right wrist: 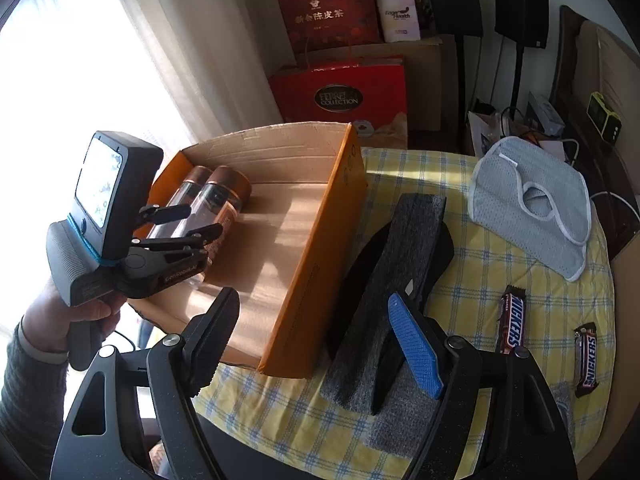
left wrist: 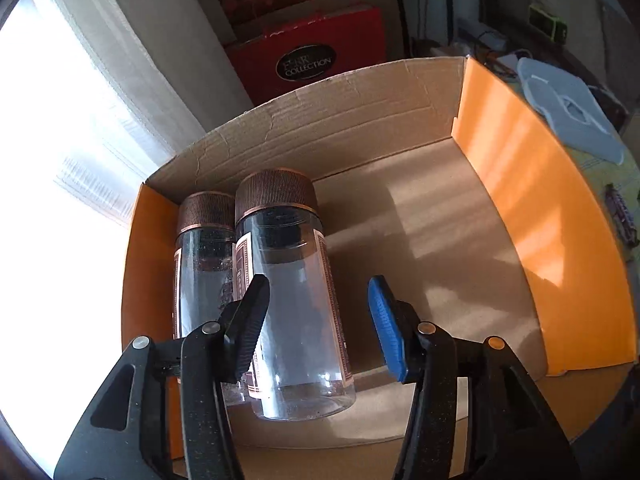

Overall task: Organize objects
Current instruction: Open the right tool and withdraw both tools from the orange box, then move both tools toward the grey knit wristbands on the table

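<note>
Cardboard box (left wrist: 400,208) with orange side flaps, sitting at the left edge of a table (right wrist: 472,288) under a yellow-and-blue checked cloth. Two clear jars with ribbed copper lids lying side by side along the box's left wall, lids toward the far wall: first jar (left wrist: 204,272) against the flap, second jar (left wrist: 292,300) just beside it, touching or nearly so. Left gripper (left wrist: 316,320) over the box's near left corner, jaws spread wide, black pad across the second jar in view, blue pad apart from it, nothing pinched; contact with the jar impossible to tell. Right gripper (right wrist: 320,344) above the near edge of the table, jaws likewise spread, empty. Just right of the box, dark grey felt slippers (right wrist: 392,280) stacked. Toward the far right edge, grey mesh pouch (right wrist: 532,208); near the right edge, two Snickers bars (right wrist: 511,320), (right wrist: 586,360), apart.
</note>
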Demonstrator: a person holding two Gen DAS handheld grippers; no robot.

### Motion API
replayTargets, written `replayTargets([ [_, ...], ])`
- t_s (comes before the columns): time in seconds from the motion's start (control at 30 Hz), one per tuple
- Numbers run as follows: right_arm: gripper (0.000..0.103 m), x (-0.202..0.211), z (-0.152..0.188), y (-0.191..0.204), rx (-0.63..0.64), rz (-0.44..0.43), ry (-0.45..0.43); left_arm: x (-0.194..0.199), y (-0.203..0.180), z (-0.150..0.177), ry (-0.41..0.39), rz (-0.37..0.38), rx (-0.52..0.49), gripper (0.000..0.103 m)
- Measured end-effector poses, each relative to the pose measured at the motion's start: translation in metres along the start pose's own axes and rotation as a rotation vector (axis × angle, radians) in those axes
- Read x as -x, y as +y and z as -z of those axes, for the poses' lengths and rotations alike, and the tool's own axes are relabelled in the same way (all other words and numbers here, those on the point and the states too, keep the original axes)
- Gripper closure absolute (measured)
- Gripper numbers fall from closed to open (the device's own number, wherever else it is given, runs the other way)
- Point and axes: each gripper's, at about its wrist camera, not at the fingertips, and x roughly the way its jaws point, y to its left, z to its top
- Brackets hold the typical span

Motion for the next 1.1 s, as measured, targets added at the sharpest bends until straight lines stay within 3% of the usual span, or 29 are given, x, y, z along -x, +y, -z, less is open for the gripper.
replayTargets([
  [0.03,0.024,0.002,0.001,-0.001,-0.002,0.0,-0.002,0.004,0.003,0.0,-0.012,0.027,0.026,0.036],
  [0.1,0.024,0.005,0.001,-0.004,-0.007,0.001,-0.008,0.014,0.011,0.0,-0.04,0.072,0.07,0.026],
  [0.23,0.022,0.015,0.005,-0.017,-0.027,0.018,-0.023,0.035,0.022,0.002,-0.092,0.137,0.135,0.023],
  [0.5,0.019,0.052,0.019,-0.061,-0.082,0.11,-0.076,0.083,-0.01,0.016,-0.198,0.285,0.149,0.011],
  [0.73,0.019,0.084,0.041,-0.097,-0.128,0.198,-0.106,0.11,-0.046,0.029,-0.237,0.375,0.128,0.01],
  [0.83,0.019,0.094,0.052,-0.111,-0.153,0.223,-0.107,0.118,-0.062,0.033,-0.268,0.378,0.104,0.01],
  [1.1,0.019,0.114,0.082,-0.146,-0.223,0.281,-0.116,0.126,-0.085,0.039,-0.258,0.468,0.111,0.01],
])
